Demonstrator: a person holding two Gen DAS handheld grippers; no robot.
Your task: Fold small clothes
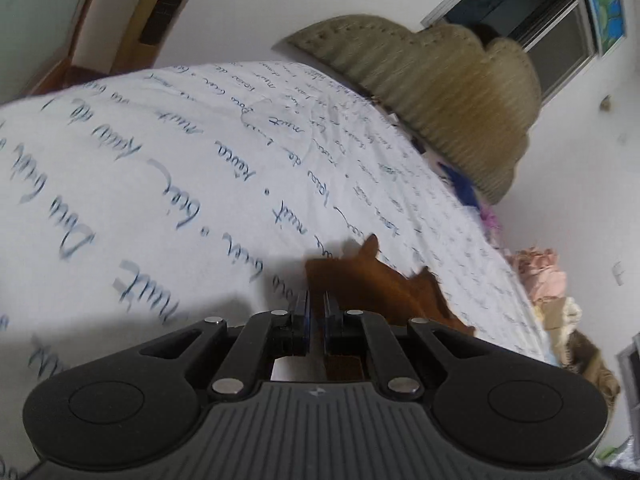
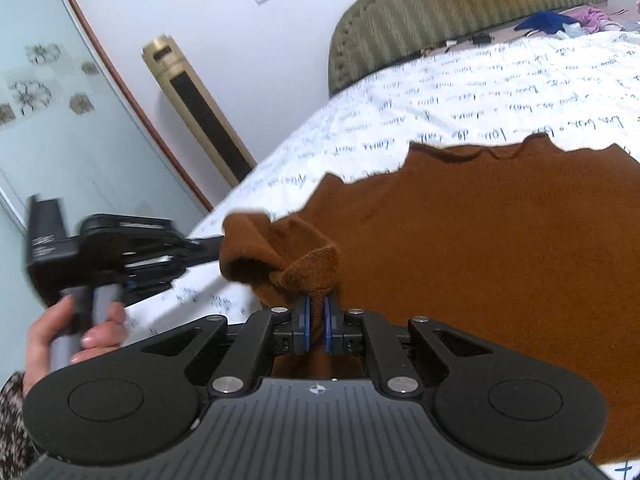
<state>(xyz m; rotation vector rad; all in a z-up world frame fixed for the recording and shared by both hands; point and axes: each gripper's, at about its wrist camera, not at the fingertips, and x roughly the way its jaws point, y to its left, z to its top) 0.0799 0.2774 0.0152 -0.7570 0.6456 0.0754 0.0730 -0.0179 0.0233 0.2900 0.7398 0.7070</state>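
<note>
Brown knit garment (image 2: 480,248) lies on the bed (image 2: 440,96), both grippers' jaws clamped on bunched edges. Carry both held corners level and together, probably toward the far scalloped hem, keeping cloth taut.

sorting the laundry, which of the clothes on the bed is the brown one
The brown garment, spread on the script-print bedsheet and pinched by both claws. The blue garment and pink garment lie far off by the headboard.
</note>
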